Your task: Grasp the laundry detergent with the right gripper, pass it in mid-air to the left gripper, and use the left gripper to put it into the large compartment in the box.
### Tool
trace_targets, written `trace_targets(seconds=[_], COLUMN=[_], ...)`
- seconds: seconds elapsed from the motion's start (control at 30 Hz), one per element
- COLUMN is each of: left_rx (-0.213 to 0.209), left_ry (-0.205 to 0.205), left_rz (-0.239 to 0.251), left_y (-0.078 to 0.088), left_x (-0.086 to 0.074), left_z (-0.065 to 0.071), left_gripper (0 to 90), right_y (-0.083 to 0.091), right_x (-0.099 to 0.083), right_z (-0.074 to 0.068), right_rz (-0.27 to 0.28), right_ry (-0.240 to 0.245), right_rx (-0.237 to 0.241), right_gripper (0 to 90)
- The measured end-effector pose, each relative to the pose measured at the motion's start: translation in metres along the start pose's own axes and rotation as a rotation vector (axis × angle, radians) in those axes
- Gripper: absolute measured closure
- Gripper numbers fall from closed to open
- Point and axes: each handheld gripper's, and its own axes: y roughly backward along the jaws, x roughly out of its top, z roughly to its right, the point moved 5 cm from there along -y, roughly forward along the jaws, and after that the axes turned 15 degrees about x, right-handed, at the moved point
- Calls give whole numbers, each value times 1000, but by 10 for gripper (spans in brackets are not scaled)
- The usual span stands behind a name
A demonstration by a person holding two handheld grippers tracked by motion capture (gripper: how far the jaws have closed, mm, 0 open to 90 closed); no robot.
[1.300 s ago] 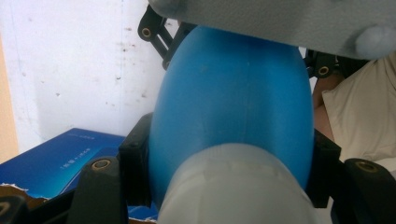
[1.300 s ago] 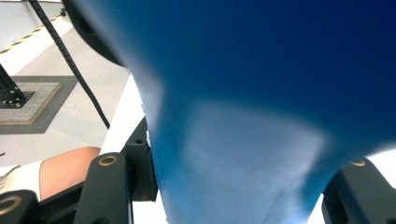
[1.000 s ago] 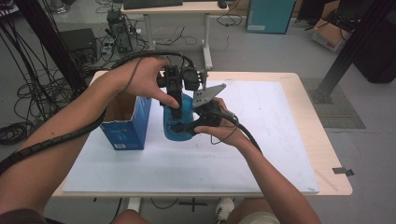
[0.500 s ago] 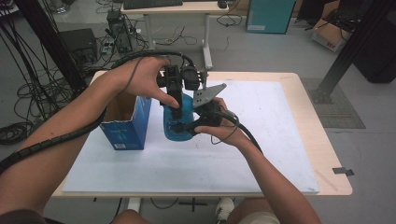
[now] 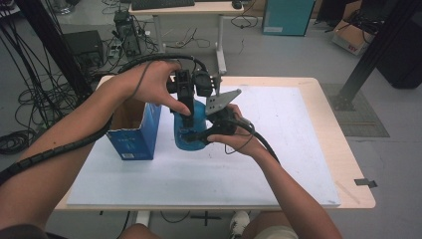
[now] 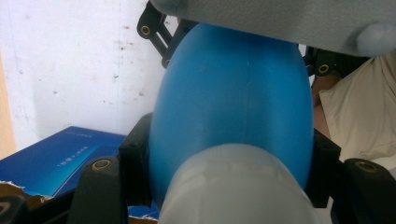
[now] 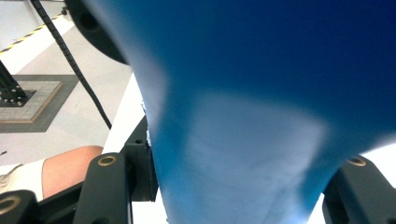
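Nothing has moved since the earlier frame. Left gripper [image 5: 185, 110] clamps the blue bottle [image 5: 191, 130] from above; right gripper [image 5: 199, 137] clamps its lower body. Bottle stands mid-table, beside blue box [image 5: 133, 133] nearer the left edge.

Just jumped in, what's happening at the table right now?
A person holds a blue bottle between two handheld grippers above the white mat. The left gripper clamps it from above; in the left gripper view its jaws squeeze the rounded blue body just past a pale cap-like end. The right gripper clamps it from the side. An open blue carton stands just beside the bottle.
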Motion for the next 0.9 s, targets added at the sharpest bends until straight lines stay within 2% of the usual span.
trace_targets(seconds=[0.47,0.63,0.73,0.9], left_rx=[-12,1,-12,3], left_ry=[6,5,13,28], left_rz=[-6,-8,-12,-10], left_y=[1,0,2,3], left_x=[-1,-1,-2,-2], left_z=[1,1,0,-1], left_gripper=[370,370,370,370], right_y=[0,1,3,4], right_x=[1,2,2,-2], right_z=[-1,-1,-1,0], right_rz=[5,14,15,-7], right_ry=[-2,-1,5,-12], right_rx=[1,-9,-15,-34], right_gripper=[400,377,348,241])
